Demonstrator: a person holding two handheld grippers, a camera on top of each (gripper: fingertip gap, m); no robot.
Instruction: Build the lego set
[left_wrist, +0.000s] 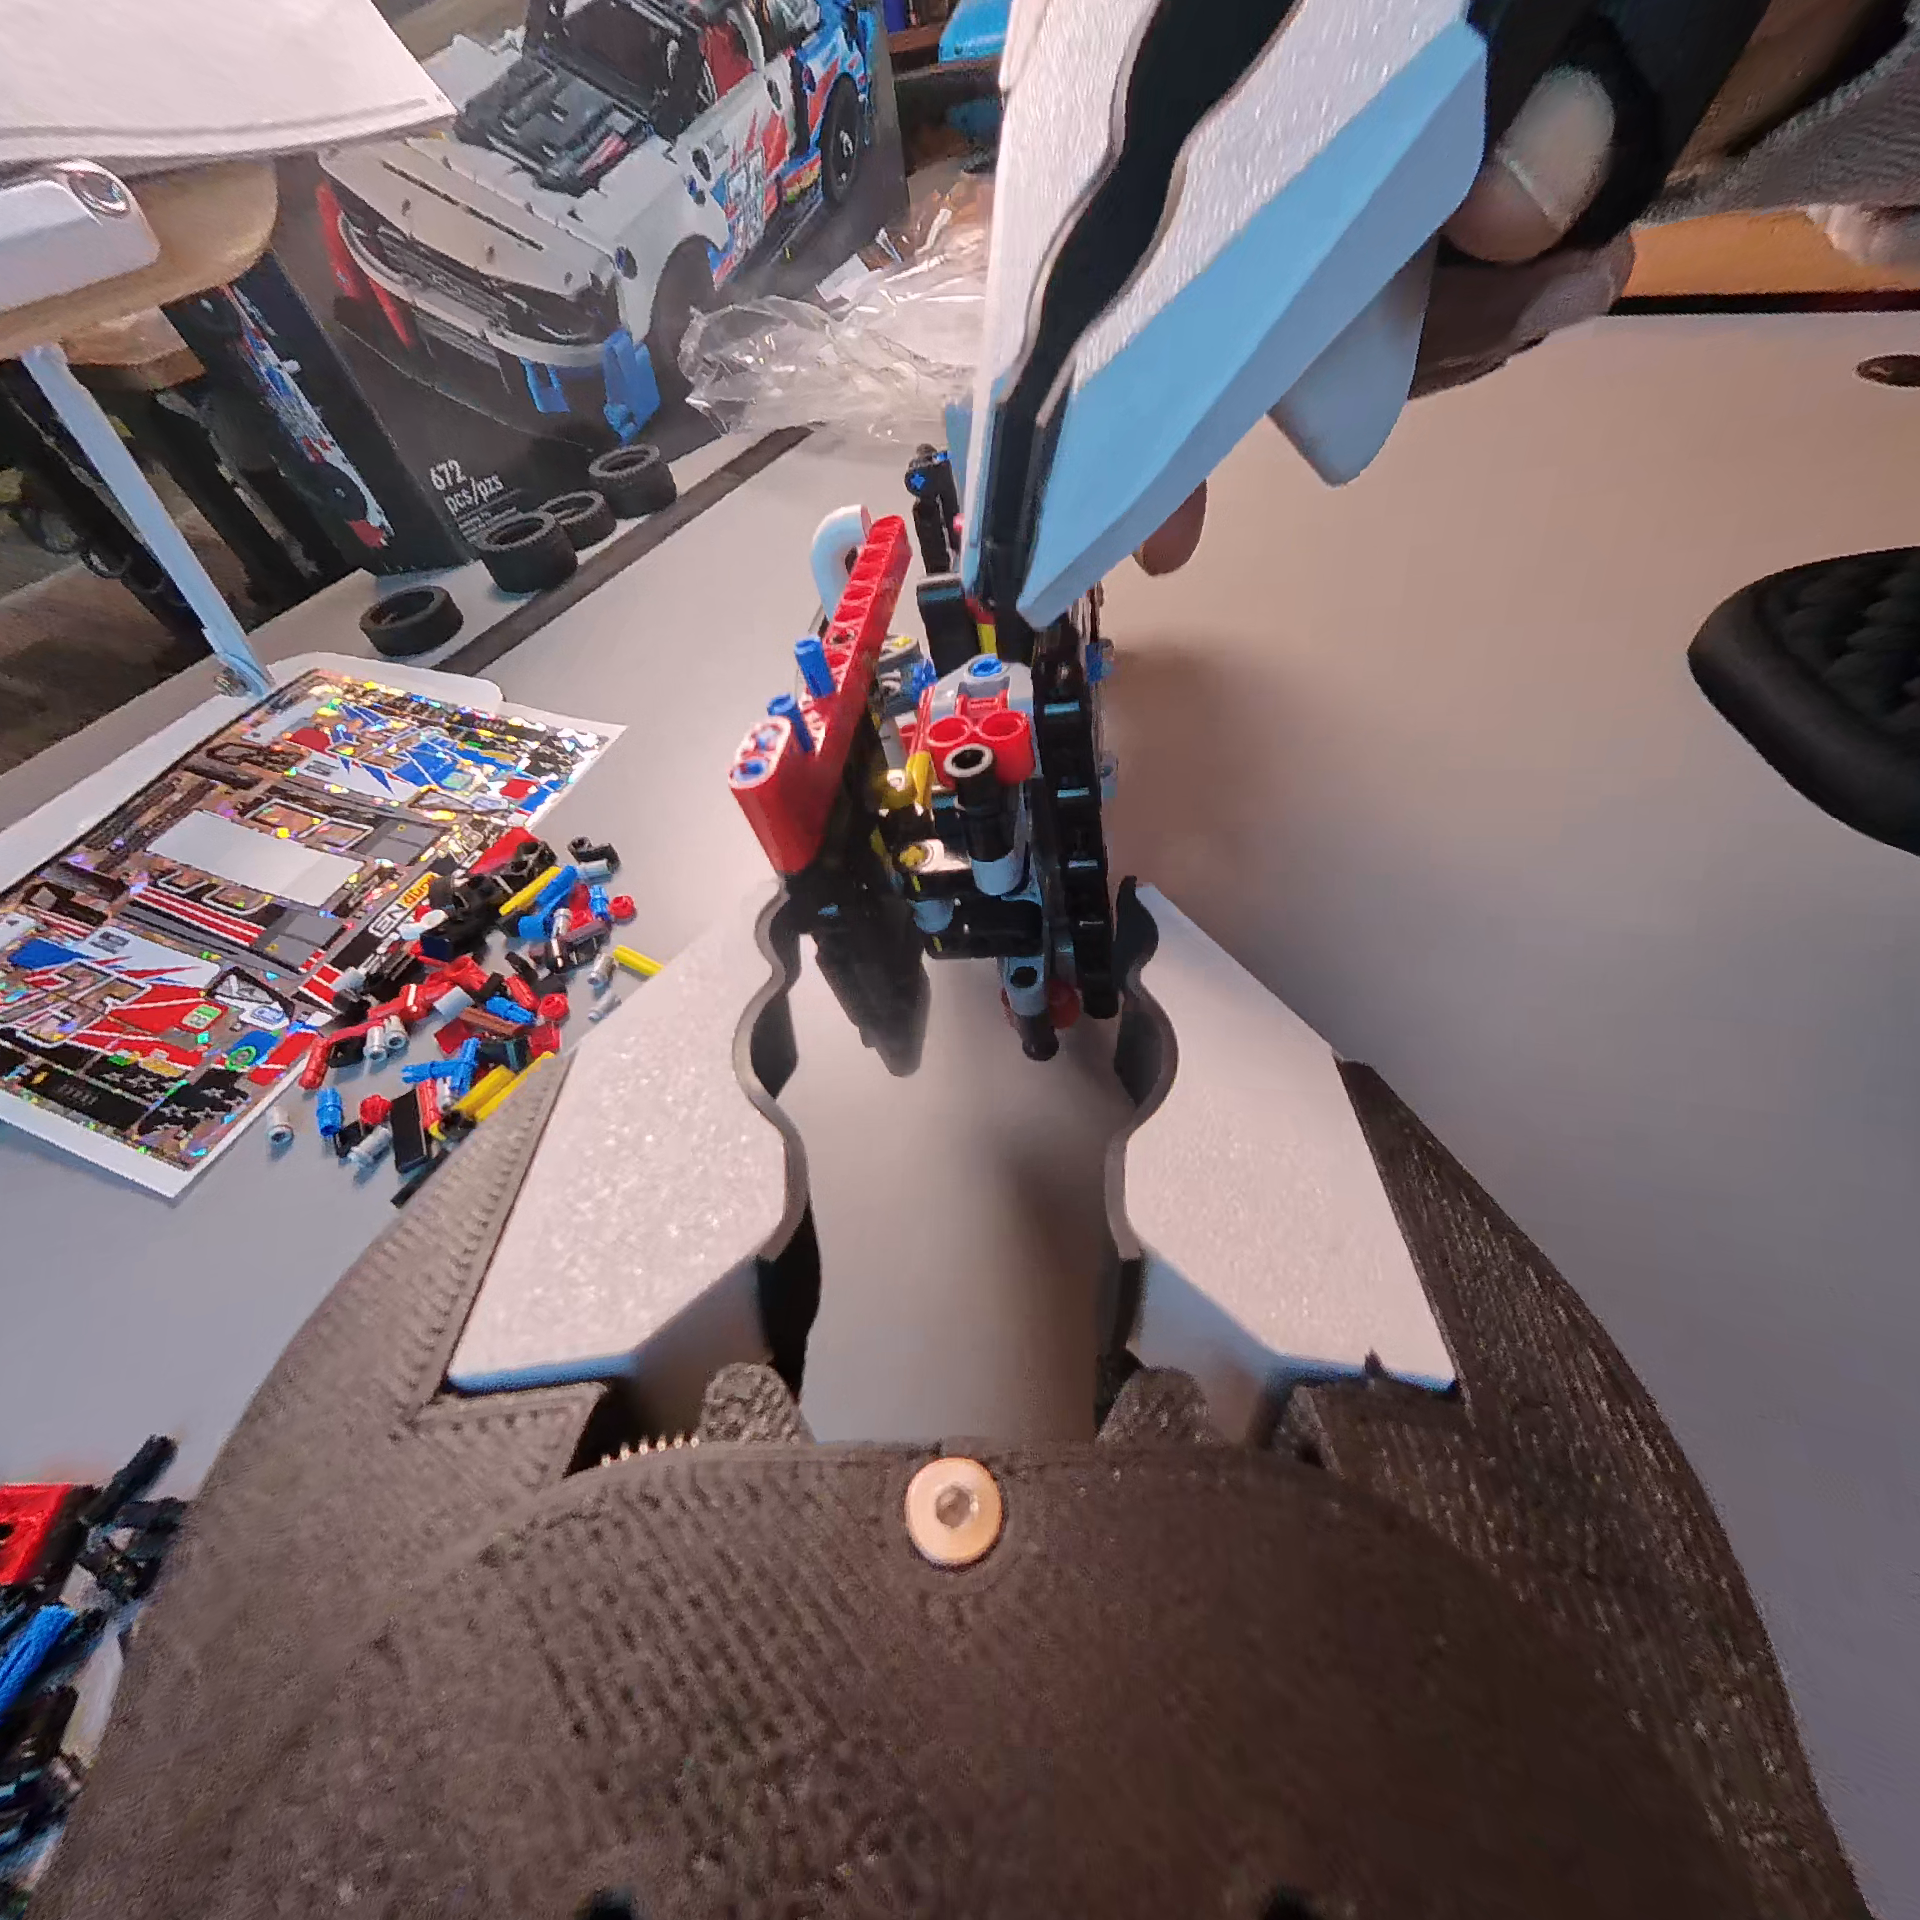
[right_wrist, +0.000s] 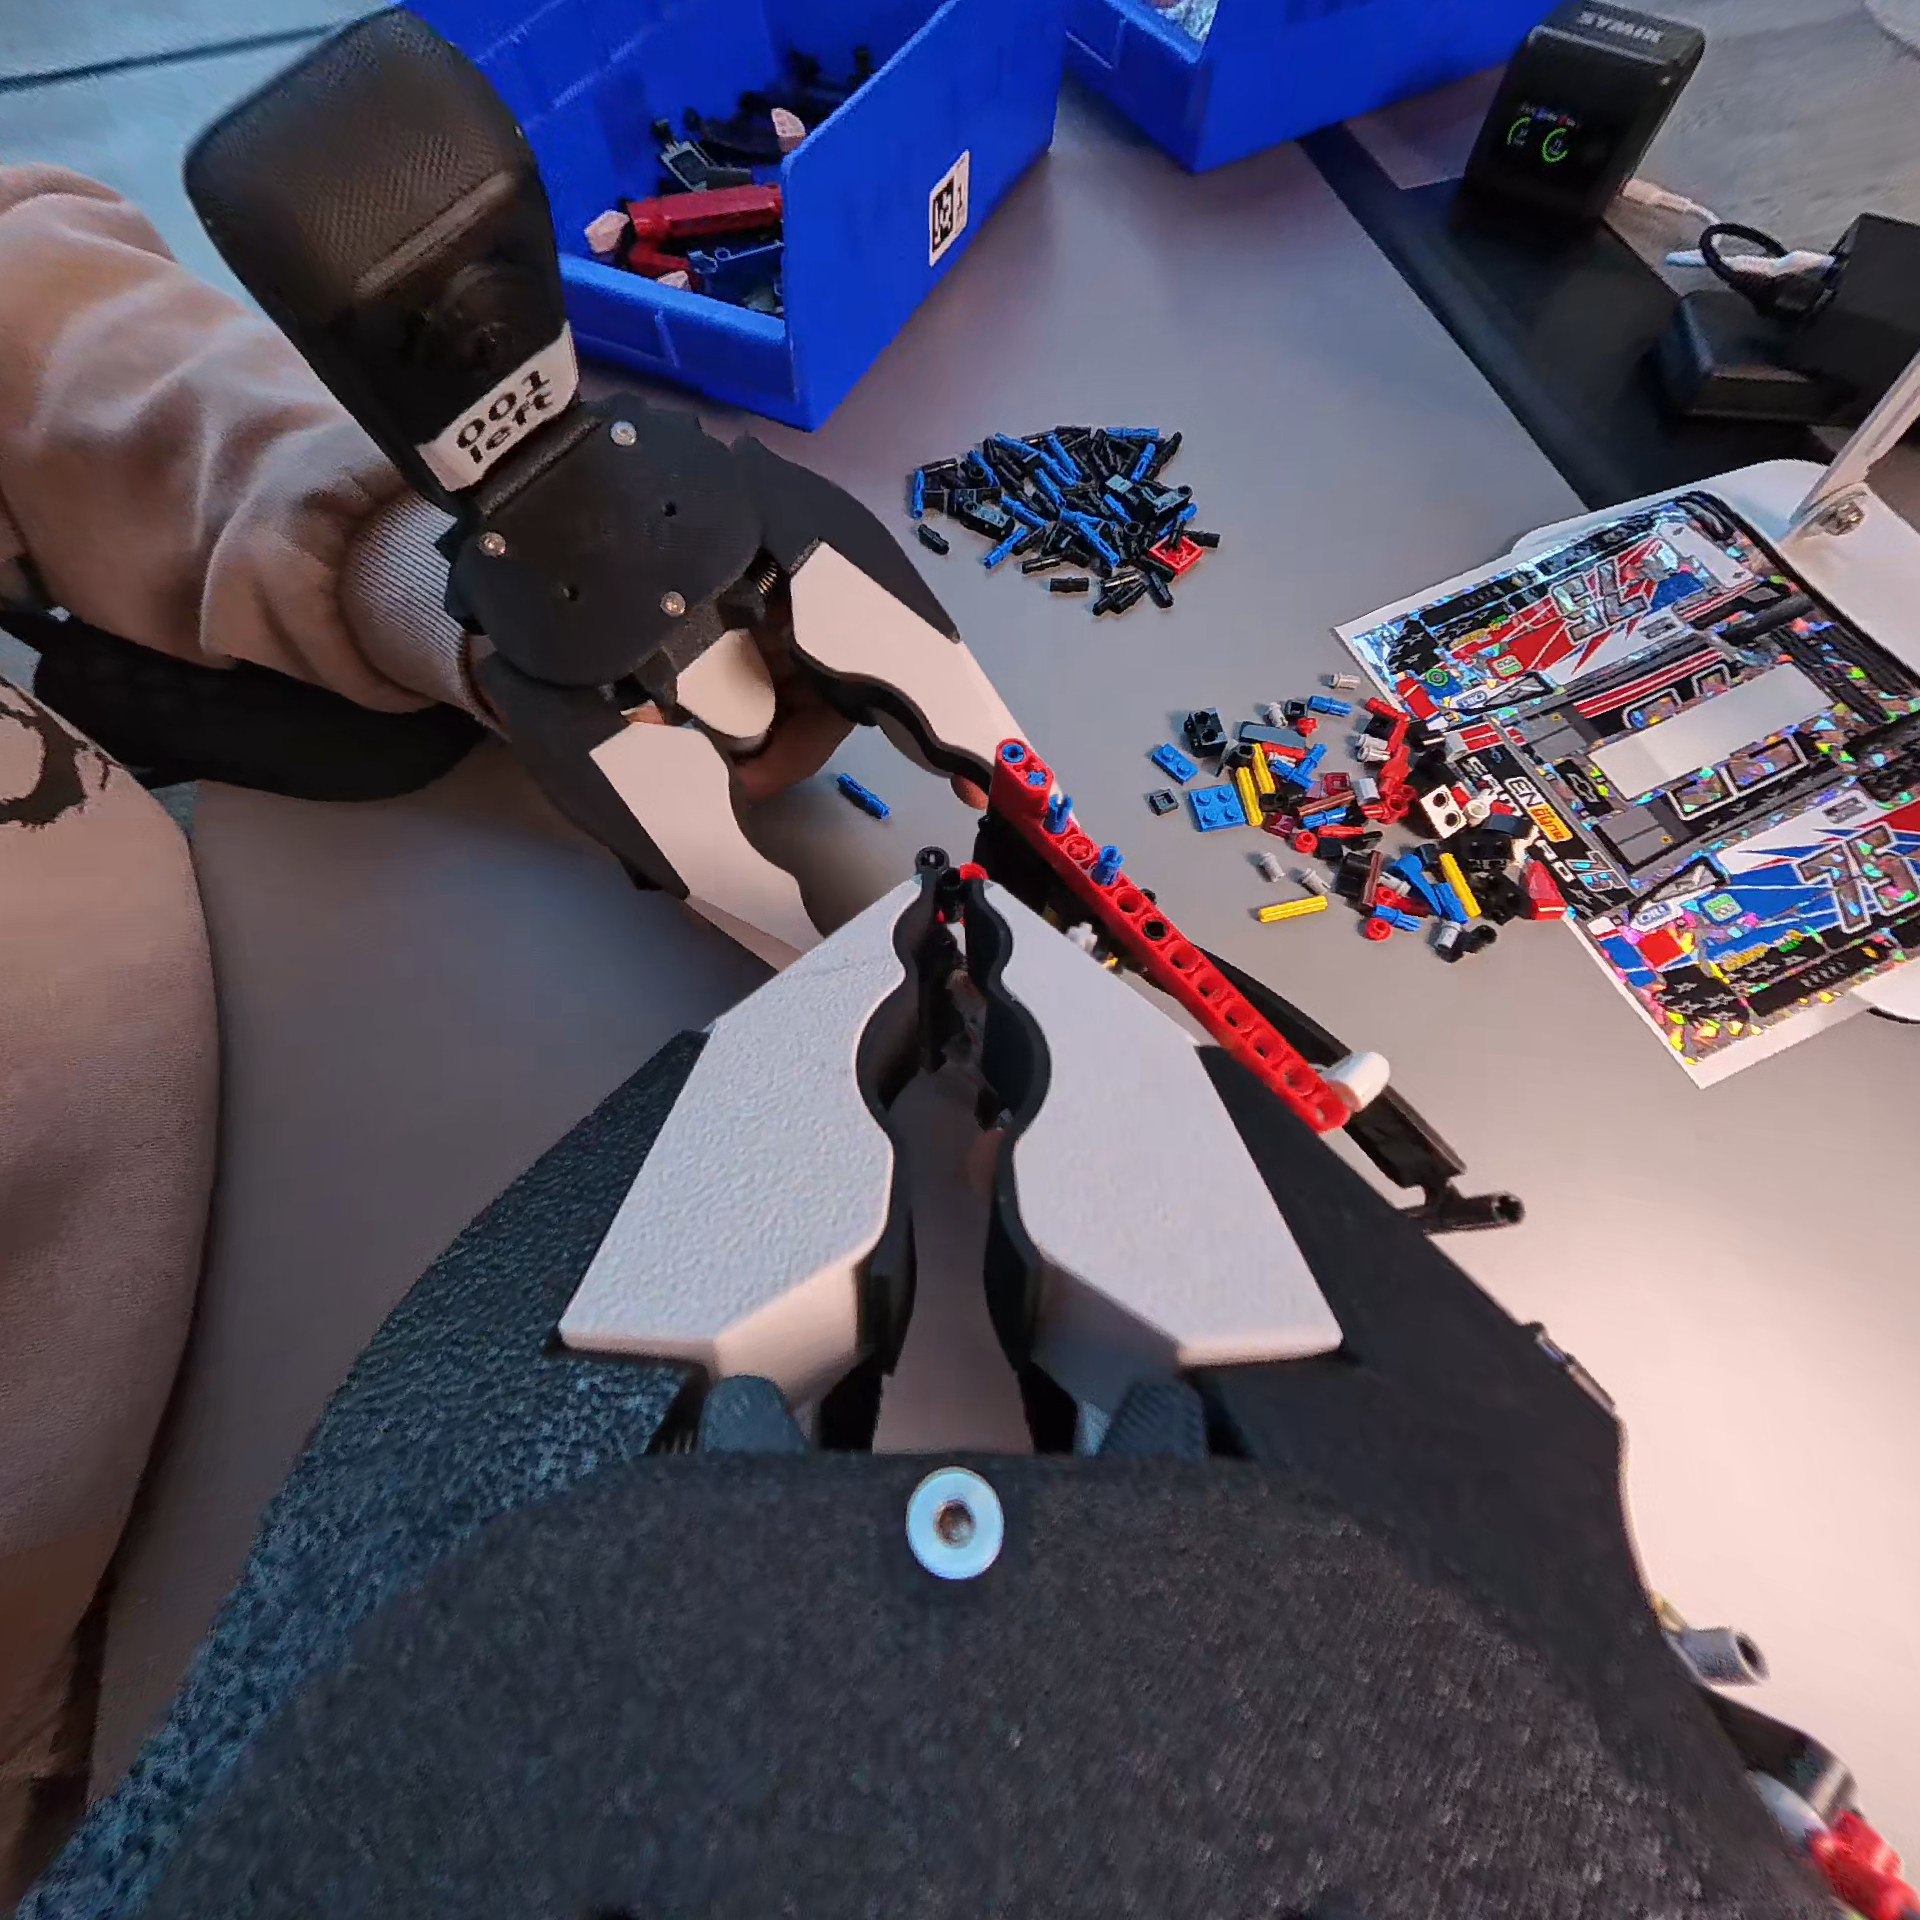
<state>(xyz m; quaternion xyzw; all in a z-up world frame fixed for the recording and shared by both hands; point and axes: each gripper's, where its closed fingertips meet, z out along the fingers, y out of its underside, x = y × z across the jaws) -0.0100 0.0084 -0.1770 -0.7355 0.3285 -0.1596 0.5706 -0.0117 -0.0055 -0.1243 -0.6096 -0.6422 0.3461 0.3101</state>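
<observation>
The right gripper (right_wrist: 951, 904) is clamped on the upper edge of the partly built Lego chassis (left_wrist: 935, 790), holding it upright off the table so the released left gripper (left_wrist: 951, 935), jaws spread around its lower end, can steady it for assembly.

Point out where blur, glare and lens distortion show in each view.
Left wrist view: wide-angle bending curves the table edge; the right hand-held gripper and the parts at the bottom-left corner are blurred; the sticker sheet glitters. Right wrist view: straight edges bow near the borders, the sticker sheet sparkles, the sleeve is soft.
</observation>
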